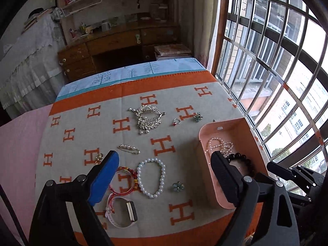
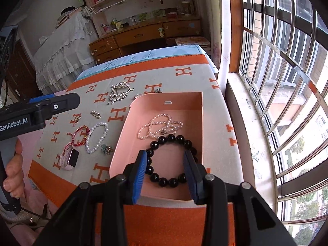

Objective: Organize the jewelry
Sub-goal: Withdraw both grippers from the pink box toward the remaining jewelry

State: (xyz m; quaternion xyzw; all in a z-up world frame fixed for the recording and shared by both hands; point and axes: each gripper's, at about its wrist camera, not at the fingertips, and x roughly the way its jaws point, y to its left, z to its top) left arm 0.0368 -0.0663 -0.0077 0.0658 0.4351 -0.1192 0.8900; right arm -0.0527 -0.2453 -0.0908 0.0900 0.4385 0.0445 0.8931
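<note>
1. In the left wrist view, the left gripper (image 1: 164,176) is wide open above the grey cloth with orange H letters (image 1: 127,94) and holds nothing. Between its fingers, on the cloth, lie the white pearl bracelet (image 1: 151,177) and a small blue flower brooch (image 1: 178,186). The red string bracelet (image 1: 125,181) is partly hidden behind the blue pad of the left finger, and the pink smartwatch (image 1: 125,213) lies nearer to the camera. Farther away are the silver safety-pin brooch (image 1: 128,149) and the big silver leaf-shaped hair comb (image 1: 146,119).

2. In the same view, the pink rectangular tray (image 1: 220,127) stands on the right part of the cloth, beside the window.

3. In the right wrist view, the right gripper (image 2: 167,172) is open over the near part of the tray (image 2: 123,133), and nothing is between its pads. The black round-bead bracelet (image 2: 171,160) lies on the tray floor between the two fingers. The pale pink pearl necklace (image 2: 160,126) lies coiled just behind it, touching it.
</note>
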